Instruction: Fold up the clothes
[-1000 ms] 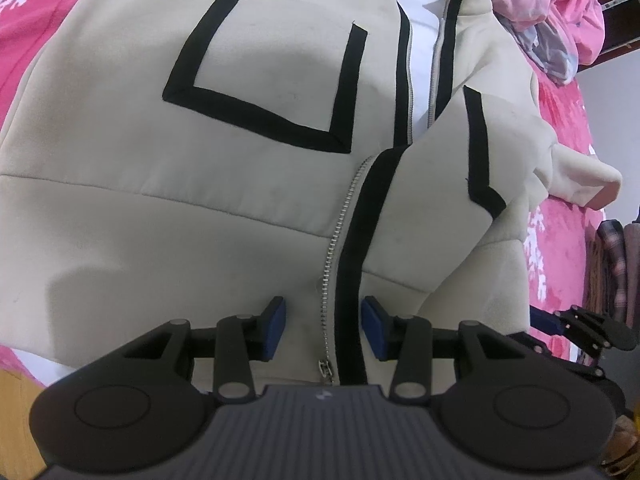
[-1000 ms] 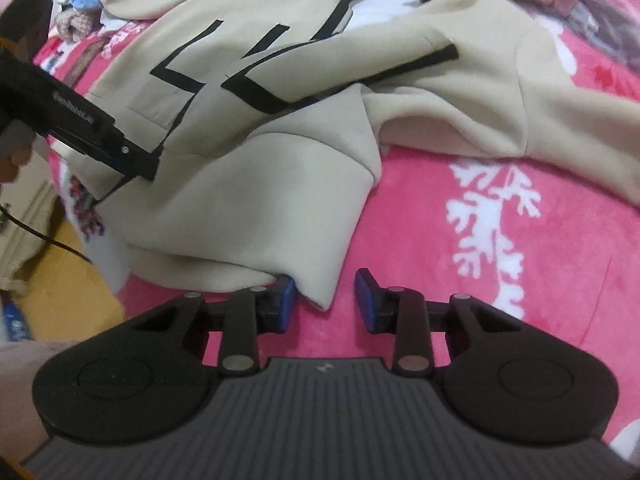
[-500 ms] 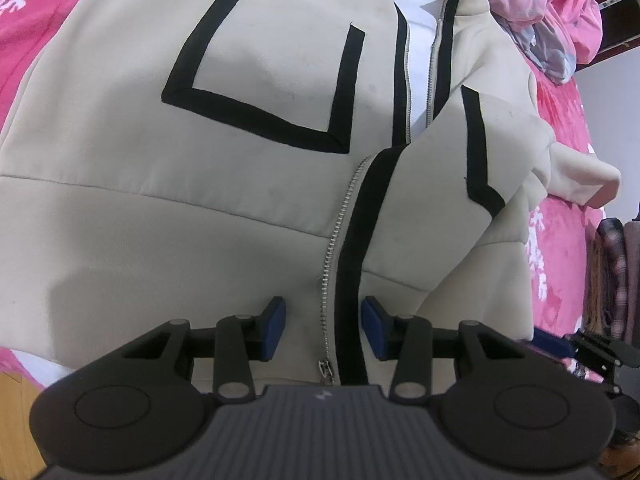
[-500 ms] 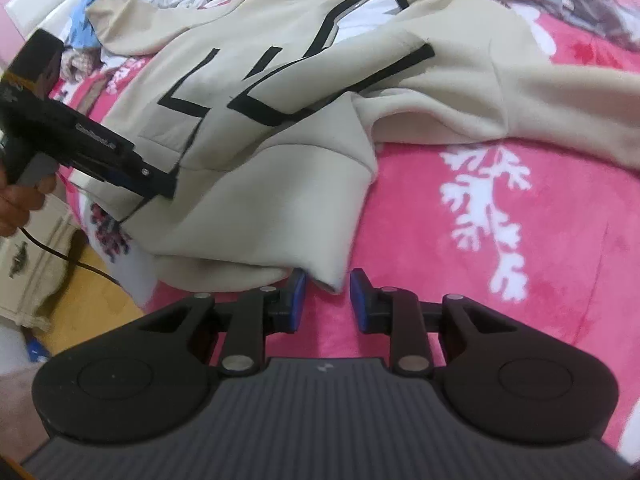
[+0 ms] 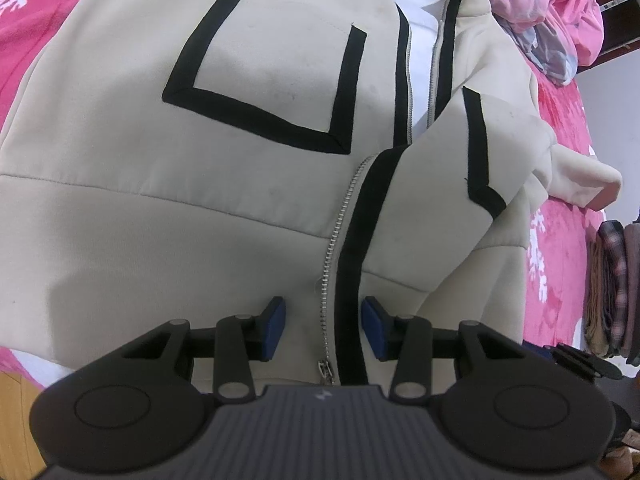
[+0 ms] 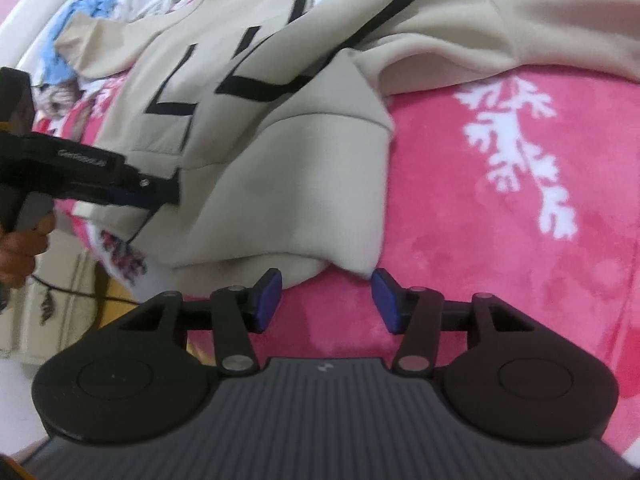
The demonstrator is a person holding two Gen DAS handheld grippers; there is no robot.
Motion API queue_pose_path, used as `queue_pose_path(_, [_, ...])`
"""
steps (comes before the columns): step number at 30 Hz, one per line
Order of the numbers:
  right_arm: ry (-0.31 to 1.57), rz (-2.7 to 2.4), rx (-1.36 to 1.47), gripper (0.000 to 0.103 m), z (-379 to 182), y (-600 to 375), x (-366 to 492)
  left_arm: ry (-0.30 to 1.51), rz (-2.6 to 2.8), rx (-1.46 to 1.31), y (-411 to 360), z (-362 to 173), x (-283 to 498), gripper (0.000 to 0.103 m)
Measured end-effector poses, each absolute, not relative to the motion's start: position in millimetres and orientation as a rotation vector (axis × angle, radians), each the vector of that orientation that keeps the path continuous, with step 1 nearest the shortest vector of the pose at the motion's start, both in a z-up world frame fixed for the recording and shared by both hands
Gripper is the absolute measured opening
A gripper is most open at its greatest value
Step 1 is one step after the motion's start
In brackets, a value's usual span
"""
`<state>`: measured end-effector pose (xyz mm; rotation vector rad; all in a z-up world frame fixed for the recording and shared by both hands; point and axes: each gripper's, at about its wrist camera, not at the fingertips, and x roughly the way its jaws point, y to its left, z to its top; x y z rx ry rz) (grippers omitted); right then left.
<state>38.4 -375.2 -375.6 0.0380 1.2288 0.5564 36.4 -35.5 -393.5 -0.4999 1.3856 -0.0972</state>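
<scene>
A cream zip jacket (image 5: 224, 208) with black trim lies front up on a pink blanket; it also shows in the right wrist view (image 6: 304, 168). My left gripper (image 5: 323, 330) is open, its blue pads either side of the zipper at the hem, over the fabric. My right gripper (image 6: 326, 300) is open at the jacket's bottom right corner (image 6: 360, 268), the corner just ahead of the pads. The left gripper also shows in the right wrist view (image 6: 92, 176) at the hem's other side.
The pink snowflake blanket (image 6: 520, 200) covers the bed. A pile of pink and grey clothes (image 5: 548, 20) lies beyond the collar. Folded plaid clothes (image 5: 616, 288) stand at the right. Wooden floor (image 5: 16, 408) shows past the bed's edge.
My right gripper has opened wider and moved closer to the jacket's corner, with the view tilting. My left gripper has stayed open over the zipper hem.
</scene>
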Motion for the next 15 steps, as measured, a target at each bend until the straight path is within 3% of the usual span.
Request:
queue_pose_path(4, [1.230,0.527,0.067,0.049,-379.0,-376.0,38.3,1.386,-0.096,-0.498,-35.1,-393.8,37.1,0.044])
queue_pose_path(15, [1.045,0.524,-0.242,0.047,-386.1,-348.4,23.8,1.384,-0.101,-0.504,-34.5,-396.6,36.7,0.045])
